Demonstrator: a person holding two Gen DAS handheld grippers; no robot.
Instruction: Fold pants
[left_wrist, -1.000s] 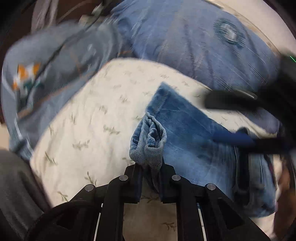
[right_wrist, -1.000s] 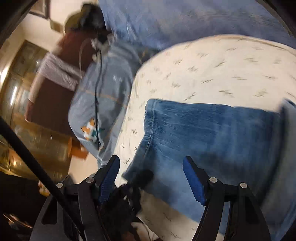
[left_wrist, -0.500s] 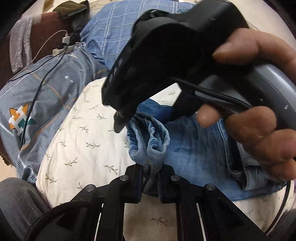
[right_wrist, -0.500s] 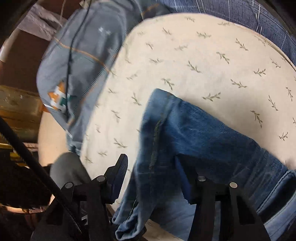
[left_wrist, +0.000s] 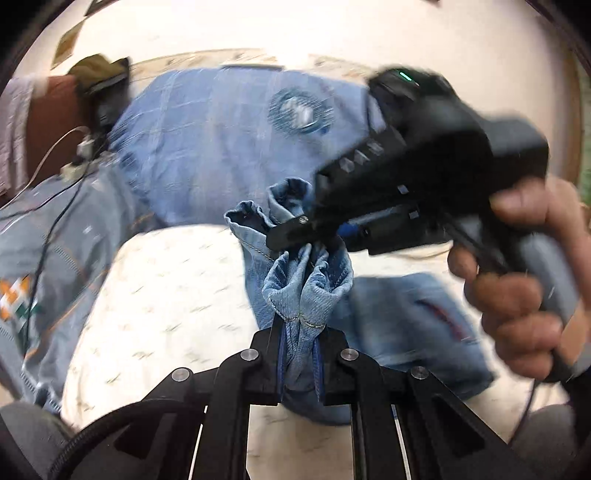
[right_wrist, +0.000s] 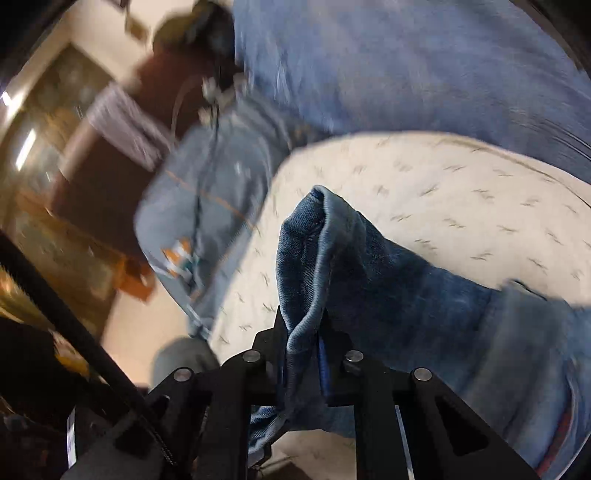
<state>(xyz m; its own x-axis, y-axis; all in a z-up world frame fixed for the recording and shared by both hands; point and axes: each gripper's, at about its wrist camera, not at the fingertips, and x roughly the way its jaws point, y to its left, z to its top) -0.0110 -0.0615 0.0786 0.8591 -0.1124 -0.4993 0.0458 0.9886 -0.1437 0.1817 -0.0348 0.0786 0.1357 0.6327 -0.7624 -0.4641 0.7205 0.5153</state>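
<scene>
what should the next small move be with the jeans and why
Probably carry the lifted end across toward the waist end and lay it down. Both the left gripper and the right gripper have their jaws shut on bunched denim of the jeans, raised off the leaf-print sheet, while the rest lies flat there.

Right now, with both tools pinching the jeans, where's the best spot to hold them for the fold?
Keep the hem ends. The left tool clamps a bunched hem of the jeans; the right tool clamps another bunched denim edge. Both come from the near side, above the cream sheet, so the legs hang free.
</scene>
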